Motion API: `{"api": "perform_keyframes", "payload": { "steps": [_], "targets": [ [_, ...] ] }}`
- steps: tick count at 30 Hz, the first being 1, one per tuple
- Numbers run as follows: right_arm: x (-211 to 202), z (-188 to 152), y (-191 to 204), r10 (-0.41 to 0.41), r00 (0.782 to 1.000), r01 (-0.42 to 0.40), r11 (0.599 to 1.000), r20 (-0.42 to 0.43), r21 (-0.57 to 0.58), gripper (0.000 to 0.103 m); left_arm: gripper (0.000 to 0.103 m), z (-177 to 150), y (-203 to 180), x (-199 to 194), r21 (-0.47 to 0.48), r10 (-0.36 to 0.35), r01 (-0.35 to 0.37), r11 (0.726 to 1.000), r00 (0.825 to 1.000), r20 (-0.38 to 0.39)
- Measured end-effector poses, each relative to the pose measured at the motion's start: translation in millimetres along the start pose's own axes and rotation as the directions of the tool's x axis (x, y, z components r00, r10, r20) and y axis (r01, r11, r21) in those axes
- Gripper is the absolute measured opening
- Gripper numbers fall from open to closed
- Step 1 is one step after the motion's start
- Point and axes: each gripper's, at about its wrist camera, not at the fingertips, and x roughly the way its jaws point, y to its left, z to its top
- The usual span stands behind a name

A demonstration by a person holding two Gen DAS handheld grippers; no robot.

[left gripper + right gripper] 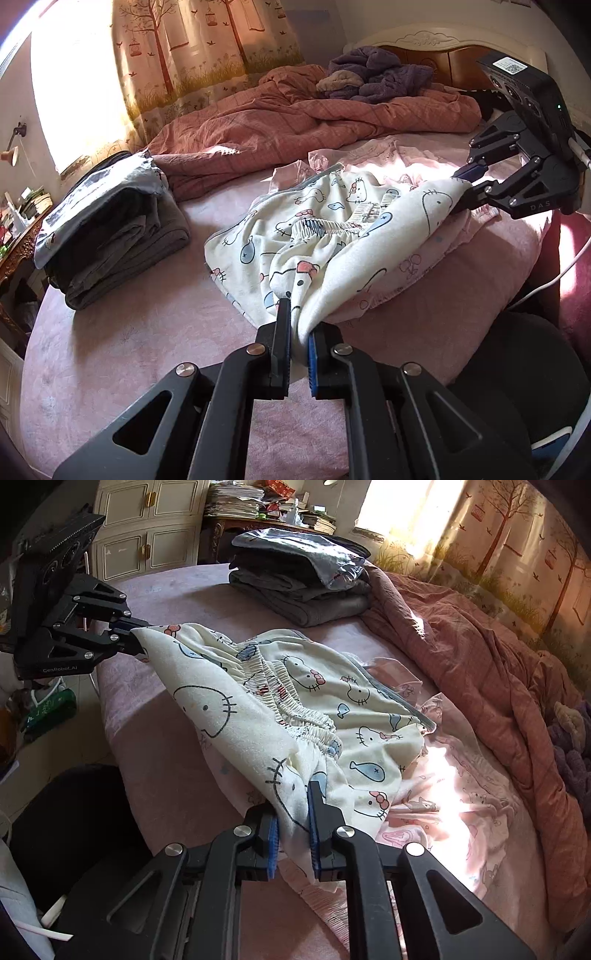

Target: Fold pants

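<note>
While sunlight washes the bed point(122, 343), one pair of cream cartoon-cat pants point(328, 225) lies across its pink sheet, lifted at two corners by two grippers.

From the left wrist view, going left to right: a cluttered desk point(18, 236) is cut off at 9 o'clock, its contents too small to tell. Beside it on the bed sits one stack of folded dark clothes point(114, 240), a pale printed piece on top. At 6 o'clock the left gripper point(297, 332) has its fingers closed on a bunched corner of the pants. The gathered waistband shows near the middle. At 3 o'clock the right gripper point(466, 186) pinches the other corner, the cloth stretched between the two.

Under the pants lies a pink printed garment point(391, 277), mostly covered; how many pieces it is I cannot tell. Behind, at 12 o'clock, one rumpled pink quilt point(295, 122) carries a heap of purple fleece point(384, 74) before the headboard. A tree-patterned curtain point(192, 51) hangs at 11 o'clock.

From the right wrist view the right gripper point(293, 805) clamps a fold of pants at 6 o'clock, and the left gripper point(135, 638) holds its corner at 9 o'clock. A white cabinet point(147, 528) stands at 11 o'clock.
</note>
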Motion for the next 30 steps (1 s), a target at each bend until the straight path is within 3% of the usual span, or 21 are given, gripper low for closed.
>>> {"api": "perform_keyframes", "payload": {
  "steps": [3,9,16,23,24,25,28,30],
  "targets": [
    [-4,-5,-6,0.003,1.0,-0.003,1.0,0.01,0.02,0.035,0.007,-5,6,3,-0.022,-0.004,0.004,1.0,1.0,-0.004],
    [-4,-10,-17,0.066,0.998,-0.066,0.996,0.01,0.054,0.035,0.007,-8,5,6,-0.023,-0.002,0.002,1.0,1.0,0.001],
    [-14,-7,-34,0.039,0.999,-0.043,0.992,0.037,0.116,0.035,0.007,-3,6,5,-0.023,0.006,-0.006,1.0,1.0,0.011],
    [13,-10,-16,-0.006,0.999,0.007,1.0,-0.038,0.01,0.035,0.007,-5,9,8,-0.035,0.004,-0.004,0.999,1.0,0.001],
    [17,-12,-16,-0.021,0.999,0.022,1.0,-0.047,0.011,0.03,0.007,-7,8,8,-0.031,0.0,-0.001,1.0,1.0,-0.005],
    [19,-14,-16,-0.047,0.998,0.048,0.998,-0.046,0.027,0.011,0.007,-8,7,8,-0.024,-0.002,0.002,1.0,1.0,-0.01],
    [9,-14,-21,-0.03,1.0,0.03,0.995,0.002,0.095,0.008,0.007,-8,2,-1,0.014,0.001,-0.001,1.0,1.0,-0.005],
    [-2,-10,-19,-0.026,0.999,0.024,0.998,0.031,0.066,0.008,0.007,3,3,-7,0.045,0.029,-0.03,0.999,0.999,0.023]
  ]
}}
